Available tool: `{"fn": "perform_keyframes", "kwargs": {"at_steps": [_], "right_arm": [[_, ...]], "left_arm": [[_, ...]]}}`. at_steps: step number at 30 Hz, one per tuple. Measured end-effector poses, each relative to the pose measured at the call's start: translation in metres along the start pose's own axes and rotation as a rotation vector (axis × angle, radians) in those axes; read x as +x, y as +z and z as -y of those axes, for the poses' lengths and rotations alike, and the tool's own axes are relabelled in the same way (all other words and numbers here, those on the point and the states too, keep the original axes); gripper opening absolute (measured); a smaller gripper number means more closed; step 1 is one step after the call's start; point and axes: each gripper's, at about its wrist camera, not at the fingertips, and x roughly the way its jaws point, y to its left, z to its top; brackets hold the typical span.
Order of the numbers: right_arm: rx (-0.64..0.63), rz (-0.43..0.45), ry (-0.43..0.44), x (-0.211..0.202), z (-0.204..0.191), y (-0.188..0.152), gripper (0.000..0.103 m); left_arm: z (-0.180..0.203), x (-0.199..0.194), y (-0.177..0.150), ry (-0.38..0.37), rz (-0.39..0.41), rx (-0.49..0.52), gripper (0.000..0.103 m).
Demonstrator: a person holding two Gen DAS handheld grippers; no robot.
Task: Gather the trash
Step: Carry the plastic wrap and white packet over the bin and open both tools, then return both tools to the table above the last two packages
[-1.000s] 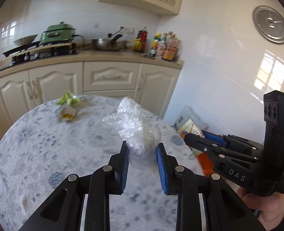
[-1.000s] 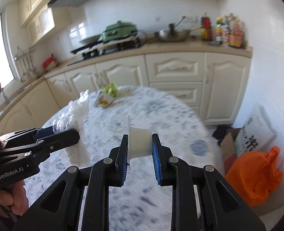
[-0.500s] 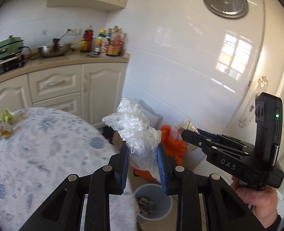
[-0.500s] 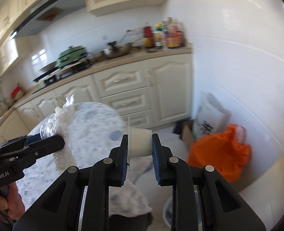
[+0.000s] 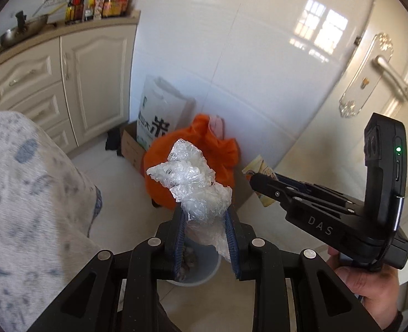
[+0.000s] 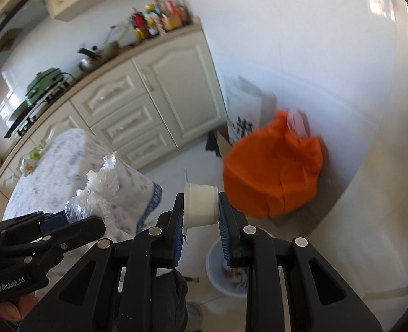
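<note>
Through the left wrist camera I see my left gripper (image 5: 205, 221) clenched on a wad of crinkled clear plastic wrap (image 5: 195, 185); the blue ribbed pads press its lower part and the glossy, creased bulk puffs up above the black fingers. Below and between the fingers sits a round pale-grey bin (image 5: 201, 265) on the smooth tiled floor, with dark scraps inside. Just behind the wrap is a soft orange bag (image 5: 223, 152), and beyond that a white printed sack (image 5: 159, 110) leaning on the glossy wall beside a cardboard box (image 5: 130, 145). A mottled blue-grey tablecloth (image 5: 29, 193) fills the left. To the right, the right gripper (image 5: 259, 178), matte black, is held in a hand (image 5: 367, 279); from this side I cannot tell what it holds.

Through the right wrist camera my right gripper (image 6: 201, 213) is clamped on a small white plastic cup (image 6: 201, 206), lying sideways with its thin rim toward the left pad. The bin (image 6: 217, 274) shows below the right finger, coloured scraps in it. The orange bag (image 6: 273, 171) sits blurred just beyond. At left the left gripper (image 6: 73, 221) pinches the wrap (image 6: 98, 188) over the edge of the tablecloth (image 6: 65, 166).
</note>
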Motion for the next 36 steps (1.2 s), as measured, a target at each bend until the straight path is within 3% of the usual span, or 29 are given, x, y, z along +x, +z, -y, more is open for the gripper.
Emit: {"fn": "perform_keyframes", "kwargs": {"at_steps": [9,13,15,17,20,25,36], "right_arm": [[0.113,-0.115,-0.044,0.051,0.043,-0.018,0.026],[0.146,-0.124,-0.06,0.055,0.053,-0.023,0.056],[0.162,-0.12,-0.068,0.053,0.056,-0.023,0.068],[0.189,-0.116,-0.073,0.05,0.059,-0.023,0.093],[0.214,-0.104,-0.092,0.045,0.061,-0.02,0.103],[0.215,-0.092,-0.135,0.036,0.054,-0.012,0.103],[0.117,0.0,-0.091,-0.007,-0.007,0.017,0.103]], "left_arm": [[0.006,0.087,0.025,-0.022,-0.162,-0.024,0.028],[0.005,0.109,0.031,0.004,-0.201,-0.037,0.063],[0.008,0.109,0.036,0.024,-0.189,-0.041,0.073],[0.011,0.107,0.04,0.043,-0.181,-0.034,0.086],[0.021,0.1,0.045,0.076,-0.162,-0.008,0.097],[0.024,0.067,0.032,0.123,-0.086,0.04,0.101],[0.006,-0.049,0.009,0.148,0.108,0.007,0.102]]}}
